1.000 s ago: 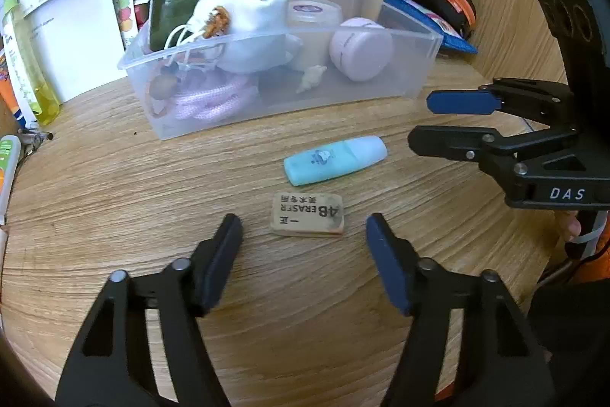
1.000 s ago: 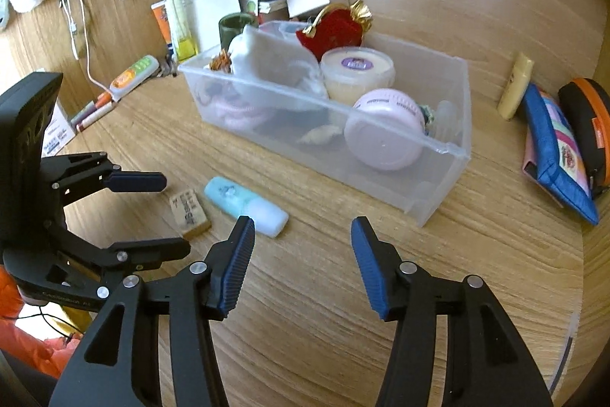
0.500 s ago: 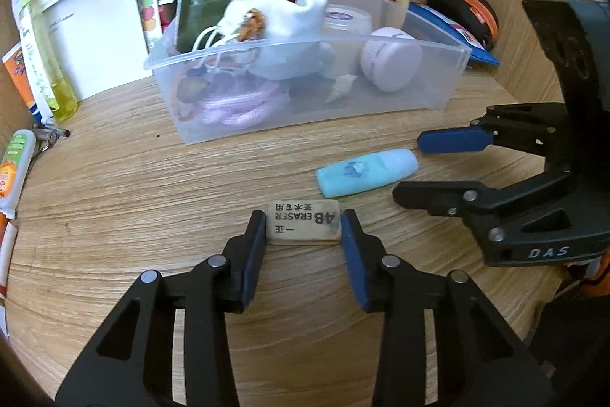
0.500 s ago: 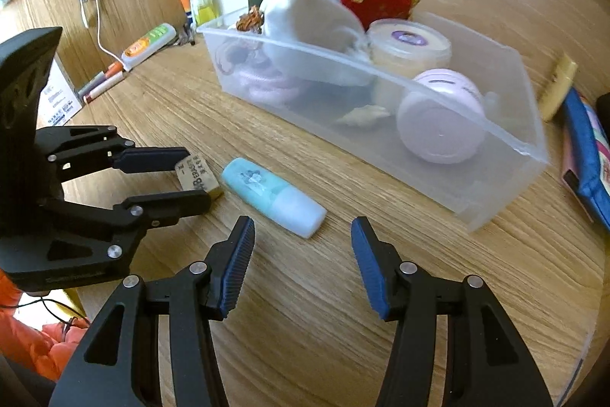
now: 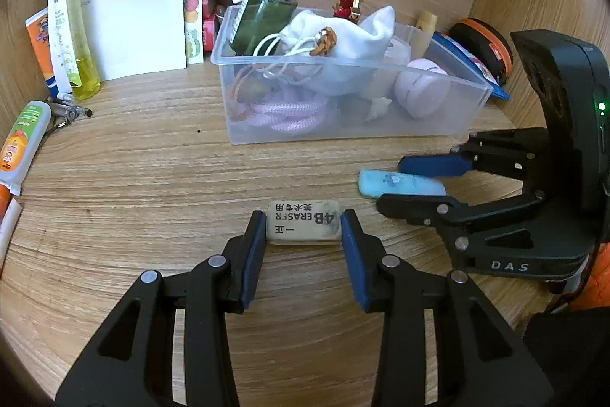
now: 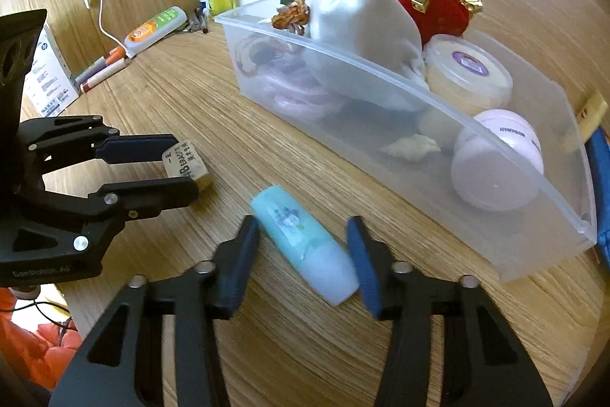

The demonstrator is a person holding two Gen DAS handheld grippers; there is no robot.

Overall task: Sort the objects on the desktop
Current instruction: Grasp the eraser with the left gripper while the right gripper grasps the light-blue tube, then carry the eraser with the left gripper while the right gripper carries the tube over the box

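In the left wrist view, the eraser [image 5: 303, 222] is placed at lower centre, between the fingers of the left gripper [image 5: 303, 235]. To its right lies the tube [image 5: 400, 182], flanked by the right gripper [image 5: 417, 184]. The bin [image 5: 343, 124] is set above both, the spray bottle [image 5: 72, 21] at upper left.

Both grippers are black plastic frames with silver screws — blue pads line the fingers. The right gripper [image 5: 419, 184] bears "DAS" lettering and a green light; the left gripper [image 5: 303, 235] matches it.

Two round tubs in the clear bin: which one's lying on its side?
The lilac tub, at the bin's right-hand end: tipped over, flat face turned toward the front wall. The cream tub behind it stands upright, purple label up.
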